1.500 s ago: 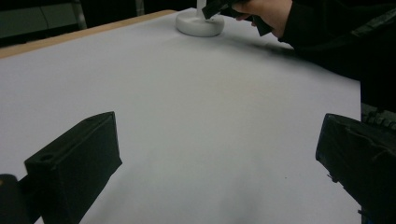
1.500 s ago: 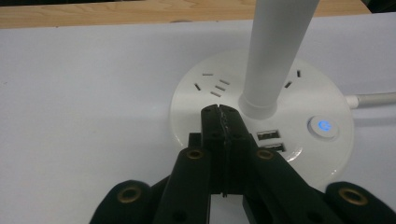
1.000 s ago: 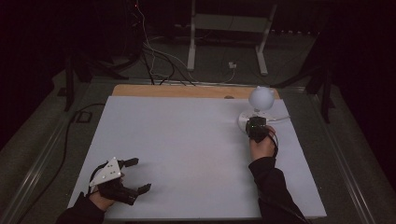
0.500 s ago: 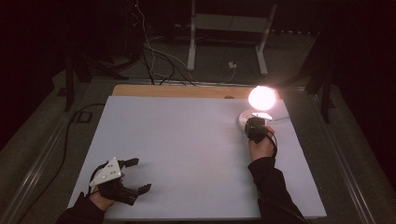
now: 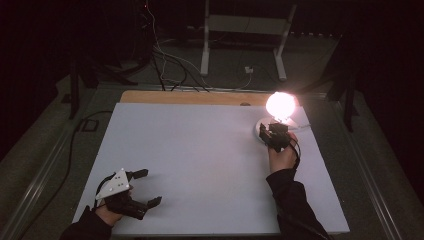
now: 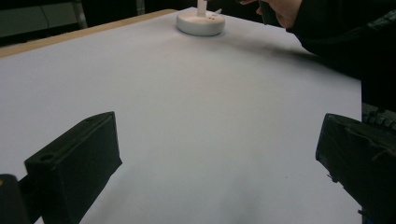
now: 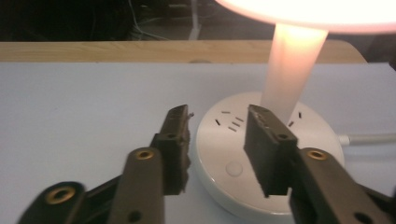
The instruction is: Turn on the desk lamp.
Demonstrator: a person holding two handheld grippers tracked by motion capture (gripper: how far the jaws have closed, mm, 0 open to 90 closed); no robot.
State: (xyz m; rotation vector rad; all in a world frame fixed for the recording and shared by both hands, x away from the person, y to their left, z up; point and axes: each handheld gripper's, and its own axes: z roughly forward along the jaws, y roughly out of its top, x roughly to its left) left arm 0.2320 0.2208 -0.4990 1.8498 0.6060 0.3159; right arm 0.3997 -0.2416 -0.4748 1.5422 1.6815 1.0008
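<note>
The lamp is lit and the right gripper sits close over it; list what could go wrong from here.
1. The right gripper, jaws just opened with nothing between them, hangs over the round white lamp base; a careless pull-back might clip the glowing stem and tip the lamp.
2. The thin white cord beside the base could snag.

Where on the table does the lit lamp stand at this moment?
In the high view the lamp stands at the far right of the white table, near its wooden back edge, directly beyond the right gripper, whose open jaws hang above its round base.
</note>
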